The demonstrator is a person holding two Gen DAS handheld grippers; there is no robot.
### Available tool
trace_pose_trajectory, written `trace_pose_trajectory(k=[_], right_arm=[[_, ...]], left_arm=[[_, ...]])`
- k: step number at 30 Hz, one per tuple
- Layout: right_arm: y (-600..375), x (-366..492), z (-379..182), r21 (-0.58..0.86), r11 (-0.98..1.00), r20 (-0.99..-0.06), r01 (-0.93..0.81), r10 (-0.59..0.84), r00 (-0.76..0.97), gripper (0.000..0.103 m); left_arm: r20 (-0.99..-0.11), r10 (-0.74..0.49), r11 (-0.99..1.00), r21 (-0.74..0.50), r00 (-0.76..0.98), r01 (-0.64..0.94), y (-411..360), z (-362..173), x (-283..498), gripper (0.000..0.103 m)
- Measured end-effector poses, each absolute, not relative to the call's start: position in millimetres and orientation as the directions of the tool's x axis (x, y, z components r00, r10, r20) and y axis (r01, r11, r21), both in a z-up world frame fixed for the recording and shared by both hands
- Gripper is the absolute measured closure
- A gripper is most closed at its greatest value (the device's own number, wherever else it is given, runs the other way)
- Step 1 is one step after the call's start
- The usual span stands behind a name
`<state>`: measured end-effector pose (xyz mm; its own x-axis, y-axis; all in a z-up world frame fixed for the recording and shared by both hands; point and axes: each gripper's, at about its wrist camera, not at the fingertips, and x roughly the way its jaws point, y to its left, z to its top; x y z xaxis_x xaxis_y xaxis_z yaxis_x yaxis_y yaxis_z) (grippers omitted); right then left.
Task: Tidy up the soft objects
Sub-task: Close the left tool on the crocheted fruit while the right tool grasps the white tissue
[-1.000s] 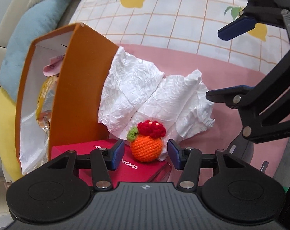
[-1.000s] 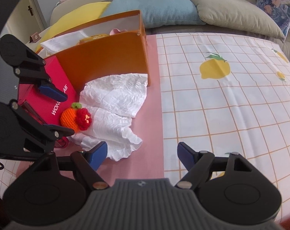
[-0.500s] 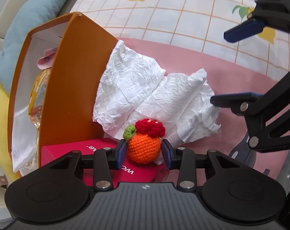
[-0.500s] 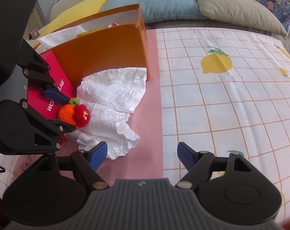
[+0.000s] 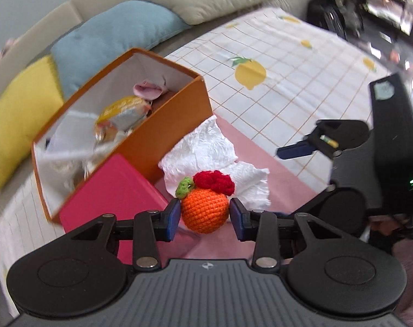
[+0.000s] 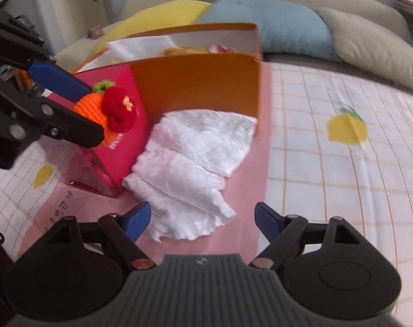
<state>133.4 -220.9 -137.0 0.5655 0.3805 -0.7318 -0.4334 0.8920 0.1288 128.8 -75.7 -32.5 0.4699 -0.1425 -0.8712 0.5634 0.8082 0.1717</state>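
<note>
Clamping the crocheted orange (image 5: pixel 205 209) between clenched pads, left gripper (image 5: pixel 205 216) raised beside the orange box (image 5: pixel 176 120), above the pink box (image 5: pixel 111 190). Risk: soft yarn slipping out, falling short onto the crumpled white tissue (image 6: pixel 195 160). Right gripper (image 6: pixel 203 218) gaping, jaws just widened, nothing between.

Left gripper (image 5: pixel 203 219) angled downward, fingers clamped, right gripper (image 6: pixel 203 219) fingers spread wide, just opening further
</note>
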Motion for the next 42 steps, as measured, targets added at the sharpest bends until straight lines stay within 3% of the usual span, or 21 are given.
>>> trace_pose_trajectory(k=[7,13,15,17,25,32,42], right_arm=[[-199,147,-155,0.007,0.805,-0.738,-0.593,0.404,0.54,0.016],[-196,156,-174,-0.004,0.785,-0.762,-0.62,0.399,0.51,0.045],[-194,152,-169,-0.002,0.784,-0.77,-0.62,0.395,0.501,0.079],[-191,146,-162,0.013,0.787,-0.783,-0.617,0.392,0.483,0.094],[-195,89,-100,0.137,0.816,-0.776,-0.561,0.44,0.451,0.096],[-211,66,-58,0.387,0.811,-0.696,-0.439,0.569,0.437,0.096],[-257,134,-131,0.645,0.764,-0.726,0.009,0.609,0.32,0.096]], left_arm=[[-0.89,-0.16,0.882,0.065,0.427,0.466,-50,-52,92,0.059],[-0.907,-0.177,0.906,0.002,0.381,0.424,-38,-72,72,0.059],[-0.904,-0.186,0.91,-0.01,0.384,0.416,-36,-72,69,0.059],[-0.896,-0.198,0.917,-0.025,0.398,0.399,-33,-70,68,0.059],[-0.864,-0.196,0.947,-0.043,0.464,0.32,-11,-61,57,0.059],[-0.863,-0.216,0.956,-0.091,0.457,0.28,6,-66,48,0.059],[-0.844,-0.259,0.949,-0.132,0.47,0.287,0,-63,53,0.059]])
